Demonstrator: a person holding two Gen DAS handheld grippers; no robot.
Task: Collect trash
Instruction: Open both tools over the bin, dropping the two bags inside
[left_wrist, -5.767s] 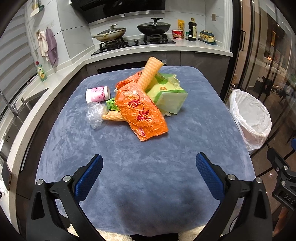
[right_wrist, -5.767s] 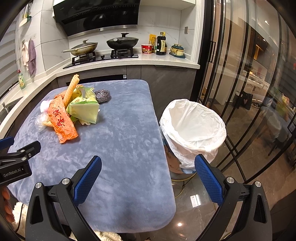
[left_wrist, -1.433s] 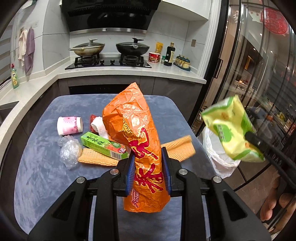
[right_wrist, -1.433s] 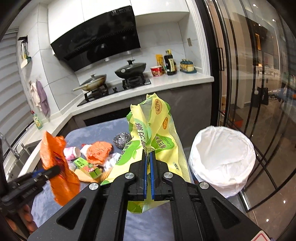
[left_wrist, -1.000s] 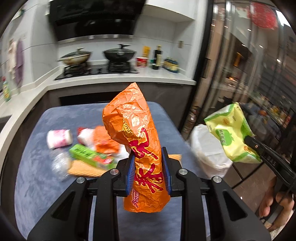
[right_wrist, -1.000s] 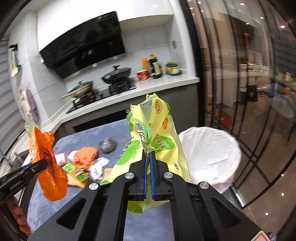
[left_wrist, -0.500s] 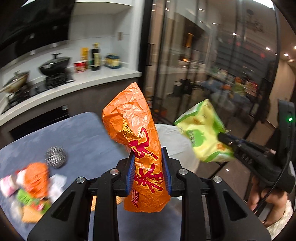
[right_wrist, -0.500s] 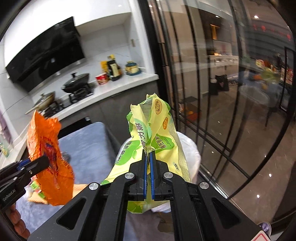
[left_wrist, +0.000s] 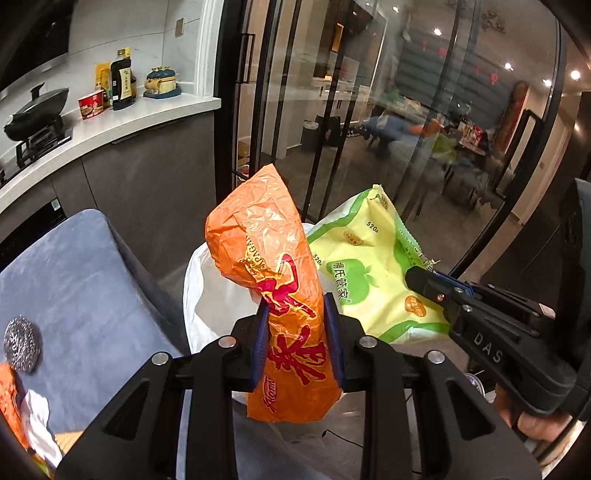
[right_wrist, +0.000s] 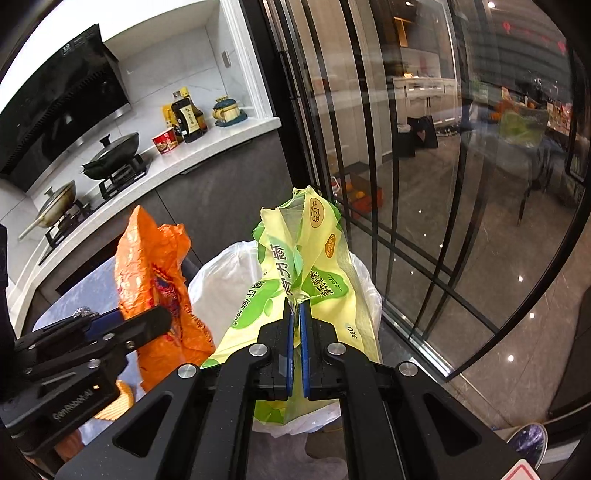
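My left gripper (left_wrist: 295, 343) is shut on a crumpled orange snack bag (left_wrist: 269, 258) and holds it upright over the white-lined trash bin (left_wrist: 210, 295). My right gripper (right_wrist: 295, 347) is shut on a yellow-green wrapper (right_wrist: 310, 254) and holds it above the same bin (right_wrist: 218, 284). In the left wrist view the wrapper (left_wrist: 373, 266) hangs just right of the orange bag. In the right wrist view the orange bag (right_wrist: 151, 266) hangs at the left, pinched in the left gripper (right_wrist: 147, 317).
The blue-grey table (left_wrist: 74, 273) lies left of the bin, with a steel scourer (left_wrist: 20, 347) and other scraps (left_wrist: 22, 417) on it. A glass sliding door (left_wrist: 369, 110) stands behind the bin. The kitchen counter (left_wrist: 110, 125) carries a wok and bottles.
Both grippers have swung right from the table to over the bin, each carrying its bag. The two bags are now closer together.
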